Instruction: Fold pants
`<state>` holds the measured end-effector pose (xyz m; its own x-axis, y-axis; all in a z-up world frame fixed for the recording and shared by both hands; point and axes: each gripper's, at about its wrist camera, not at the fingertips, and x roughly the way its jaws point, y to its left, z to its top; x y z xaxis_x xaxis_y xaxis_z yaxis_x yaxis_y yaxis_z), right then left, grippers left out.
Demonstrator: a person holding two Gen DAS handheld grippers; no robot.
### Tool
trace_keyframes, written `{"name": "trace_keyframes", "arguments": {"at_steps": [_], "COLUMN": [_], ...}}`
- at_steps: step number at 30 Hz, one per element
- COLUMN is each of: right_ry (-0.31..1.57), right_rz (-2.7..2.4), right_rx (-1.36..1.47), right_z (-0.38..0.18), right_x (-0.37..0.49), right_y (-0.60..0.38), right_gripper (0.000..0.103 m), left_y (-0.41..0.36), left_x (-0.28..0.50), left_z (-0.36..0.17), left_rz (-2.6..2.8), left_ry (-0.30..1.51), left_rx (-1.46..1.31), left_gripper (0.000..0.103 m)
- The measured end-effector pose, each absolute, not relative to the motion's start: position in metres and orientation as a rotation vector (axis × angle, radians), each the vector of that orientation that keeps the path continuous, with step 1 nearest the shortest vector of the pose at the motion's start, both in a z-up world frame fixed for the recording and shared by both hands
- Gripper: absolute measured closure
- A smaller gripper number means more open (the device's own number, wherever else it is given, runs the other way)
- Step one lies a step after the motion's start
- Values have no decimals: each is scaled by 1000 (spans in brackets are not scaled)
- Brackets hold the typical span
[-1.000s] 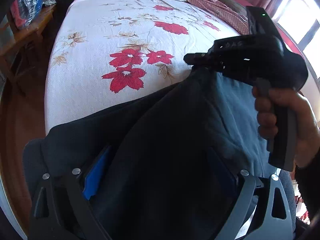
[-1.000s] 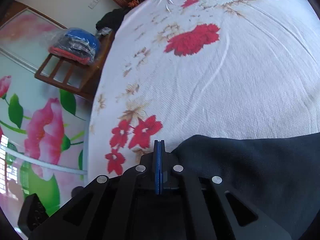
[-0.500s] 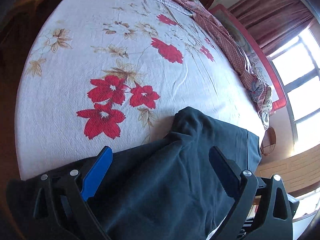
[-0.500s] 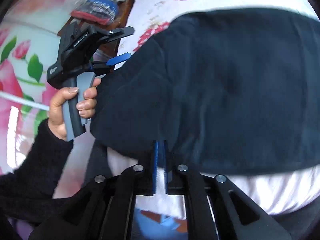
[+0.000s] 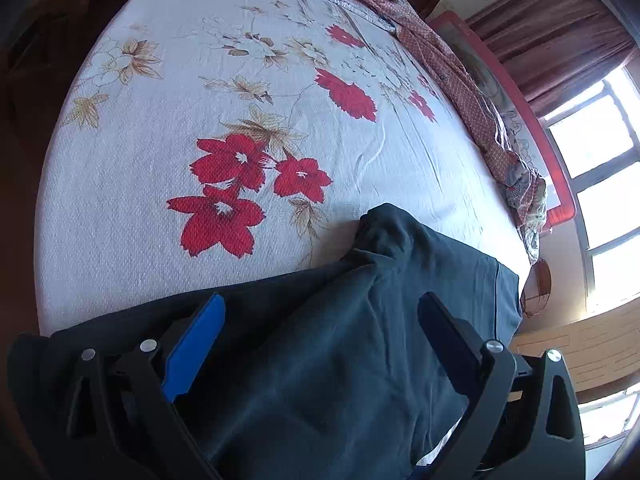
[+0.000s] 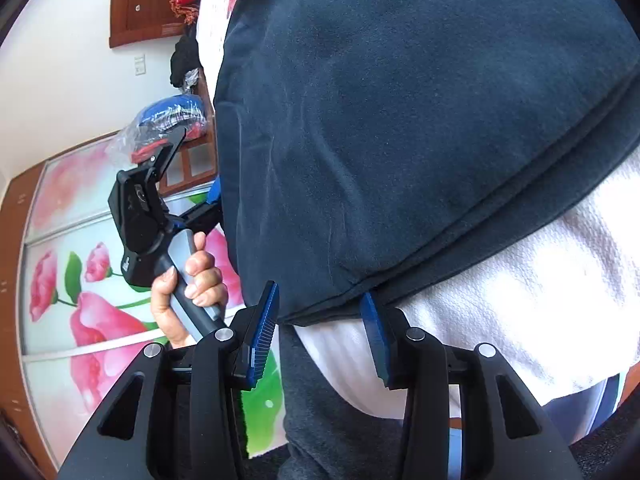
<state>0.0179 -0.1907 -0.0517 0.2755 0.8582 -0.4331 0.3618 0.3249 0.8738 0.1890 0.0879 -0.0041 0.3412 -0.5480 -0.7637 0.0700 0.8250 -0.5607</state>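
I have both grippers at the near edge of the bed (image 5: 168, 184), and the dark navy pants (image 5: 360, 344) lie on the flowered sheet right in front of me. In the left wrist view the pants spread from the bottom left corner across to the right side of the mattress, with one bunched corner poking up near the red flowers. My left gripper (image 5: 320, 344) has its fingers spread wide apart, released, with the cloth lying between and under them; nothing is pinched. The blue pad on one finger (image 5: 194, 350) shows clearly against the fabric.

In the right wrist view the pants (image 6: 420, 128) fill most of the frame, folded so that layered edges run along the lower right, over the white sheet (image 6: 520, 296). My right gripper (image 6: 318, 332) is also released, its ribbed blue fingers (image 6: 262, 340) parted with the corner of the folded pants just above the gap. I cannot tell whether the tips touch the cloth.

To the left of that view I see the left gripper (image 6: 212, 204) from outside, its tip against the side edge of the pants, held by a hand (image 6: 188, 292) wrapped around the grey handle. Behind it stand a wardrobe door (image 6: 64, 280) painted with pink flowers and a chair carrying a bag of clothes (image 6: 168, 120). A checked blanket (image 5: 460, 80) lies along the far side of the bed, by the window (image 5: 600, 184).
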Motion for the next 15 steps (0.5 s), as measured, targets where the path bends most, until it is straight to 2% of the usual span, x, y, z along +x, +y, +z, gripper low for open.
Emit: {"name": "trace_keyframes", "arguments": {"at_steps": [1,3,4,8,13,15], "right_ry": [1306,1297,1301,1306,1297,1278], "right_rz": [486,462,460,447,454,477], "right_rx": [1283,1241,1184,1067,1107,1105], "right_z": [-54,-53,-49,-39,-52,-50], "right_x": [19,17,16,3,8,16], "right_y": [-190,-188,-186,-195,-196,-188], "right_gripper": [62,82,96,98,98,95], "left_y": [88,89,91,104,102,95], "left_x": [189,190,191,193,192,188], "left_z": [-5,-5,-4,-5,-3,4], "left_rz": [-421,-421,-418,-387,-333,-291], "left_ry": [1163,1166,1161,1137,1132,1102], "left_rx": [-475,-472,-469,-443,-384,-374], "left_gripper": [6,6,6,6,6,6]}}
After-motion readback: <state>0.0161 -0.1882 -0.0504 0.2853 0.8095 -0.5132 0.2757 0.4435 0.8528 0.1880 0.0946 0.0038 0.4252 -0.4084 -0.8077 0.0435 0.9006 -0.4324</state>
